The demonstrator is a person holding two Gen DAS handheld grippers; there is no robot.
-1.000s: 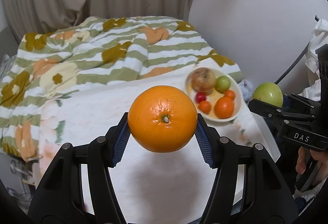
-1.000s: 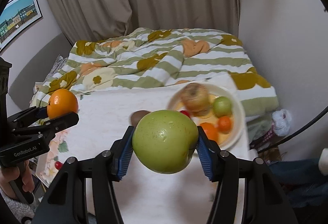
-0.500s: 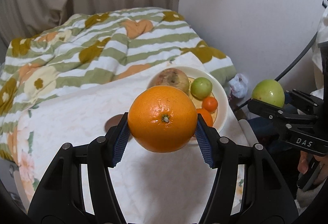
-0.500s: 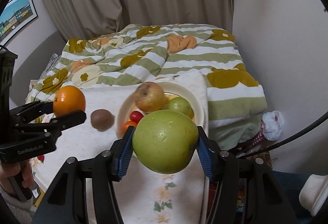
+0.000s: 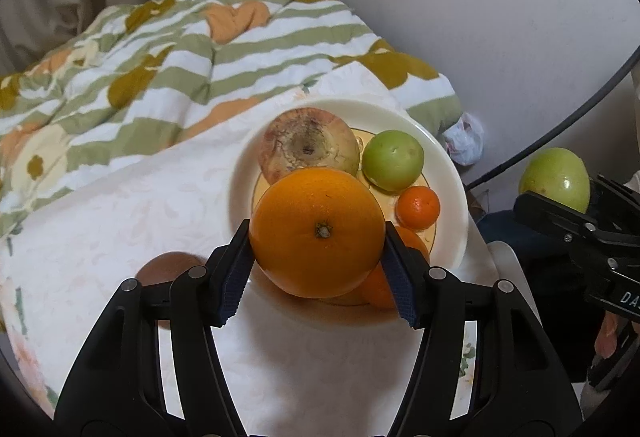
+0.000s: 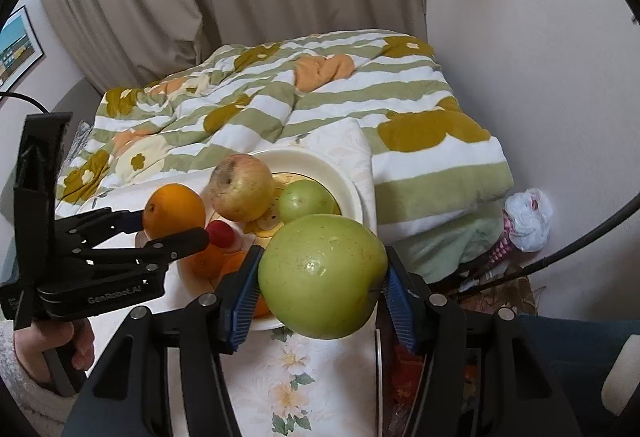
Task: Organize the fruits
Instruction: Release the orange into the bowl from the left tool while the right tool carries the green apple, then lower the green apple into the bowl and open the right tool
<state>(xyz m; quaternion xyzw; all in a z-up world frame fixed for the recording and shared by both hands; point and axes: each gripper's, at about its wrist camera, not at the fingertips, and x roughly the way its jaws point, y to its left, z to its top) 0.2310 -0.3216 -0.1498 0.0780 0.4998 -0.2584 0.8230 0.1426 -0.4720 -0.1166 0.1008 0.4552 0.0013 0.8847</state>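
Left wrist: left gripper [image 5: 318,237] clamps the orange [image 5: 318,233] above the plate [image 5: 448,173], near side; lower into the free near-left spot, clear of the russet apple [image 5: 308,145] and small tangerine [image 5: 418,207]; release only once seated. Right wrist: right gripper [image 6: 320,277] pinches the big green apple [image 6: 322,275] near the plate's right rim; hold off until the orange is down.
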